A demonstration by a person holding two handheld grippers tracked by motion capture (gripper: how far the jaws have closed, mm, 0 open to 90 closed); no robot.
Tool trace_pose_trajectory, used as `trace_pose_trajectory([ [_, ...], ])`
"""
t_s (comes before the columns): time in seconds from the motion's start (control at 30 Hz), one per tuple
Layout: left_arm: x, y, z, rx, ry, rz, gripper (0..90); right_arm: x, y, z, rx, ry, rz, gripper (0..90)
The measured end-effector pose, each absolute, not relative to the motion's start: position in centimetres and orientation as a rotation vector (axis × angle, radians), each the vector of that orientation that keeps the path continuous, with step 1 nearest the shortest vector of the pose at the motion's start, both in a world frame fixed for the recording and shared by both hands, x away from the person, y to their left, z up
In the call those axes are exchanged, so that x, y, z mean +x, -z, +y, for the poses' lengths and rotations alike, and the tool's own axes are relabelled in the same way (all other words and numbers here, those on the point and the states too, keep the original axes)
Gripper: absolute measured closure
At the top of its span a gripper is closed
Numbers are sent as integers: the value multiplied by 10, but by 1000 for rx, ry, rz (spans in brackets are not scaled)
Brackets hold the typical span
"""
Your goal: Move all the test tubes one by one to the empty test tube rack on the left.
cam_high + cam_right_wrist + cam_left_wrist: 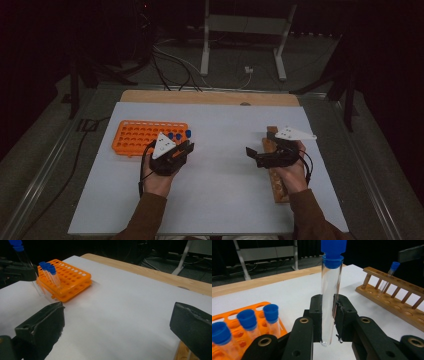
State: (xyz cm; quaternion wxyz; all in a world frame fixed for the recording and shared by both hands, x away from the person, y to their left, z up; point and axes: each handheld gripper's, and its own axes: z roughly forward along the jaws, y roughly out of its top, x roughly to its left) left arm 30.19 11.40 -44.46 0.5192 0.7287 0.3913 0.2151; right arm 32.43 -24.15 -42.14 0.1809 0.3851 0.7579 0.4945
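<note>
Capped test tube held low, free to tip
The left hand-held gripper (328, 322) clenched a blue-capped test tube (331, 297) near its bottom, just right of the orange rack (150, 136); it could pivot or slip. The right hand-held gripper (117, 327) stood released near the wooden rack (392, 295).

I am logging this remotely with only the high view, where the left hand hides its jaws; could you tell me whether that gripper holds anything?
Observer: Yes, the left gripper is shut on a clear tube with a blue cap, held upright.
Operator: Thank you. Does the wooden rack hold any tubes?
Observer: One blue-capped tube stands in the wooden rack, near its far end.
Operator: And the right gripper?
Observer: The right gripper is open, its jaws wide apart, with bare white board between them.
</note>
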Motion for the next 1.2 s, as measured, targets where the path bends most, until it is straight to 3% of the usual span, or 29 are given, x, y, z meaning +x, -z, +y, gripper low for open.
trace_pose_trajectory([
  [1.2,306,439,172,1676,-619,1039,780,314,420,-267,1116,-1413,2083,0],
])
